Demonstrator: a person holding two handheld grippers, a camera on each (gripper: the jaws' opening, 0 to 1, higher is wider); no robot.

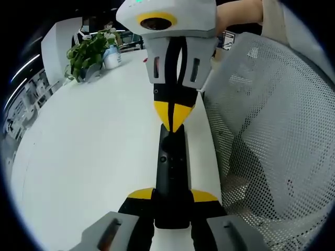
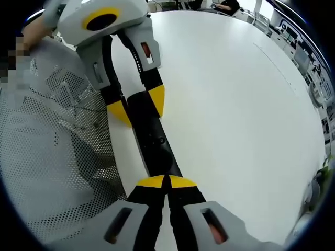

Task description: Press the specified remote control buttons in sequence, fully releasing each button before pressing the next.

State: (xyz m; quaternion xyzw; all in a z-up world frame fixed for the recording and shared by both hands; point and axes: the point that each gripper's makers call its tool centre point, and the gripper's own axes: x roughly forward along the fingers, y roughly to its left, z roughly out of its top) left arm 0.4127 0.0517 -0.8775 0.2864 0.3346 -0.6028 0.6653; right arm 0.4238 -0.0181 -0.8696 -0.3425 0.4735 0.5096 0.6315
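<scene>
jaws of our left gripper clamp the near end of the black remote; our right gripper, tips pinched together, presses down on it. remote lies at the white table's edge, beside a mesh chair.

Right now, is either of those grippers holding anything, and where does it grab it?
Yes. The left gripper clamps the black remote control at one end. The right gripper is shut, its tips on the other end, holding nothing.
</scene>
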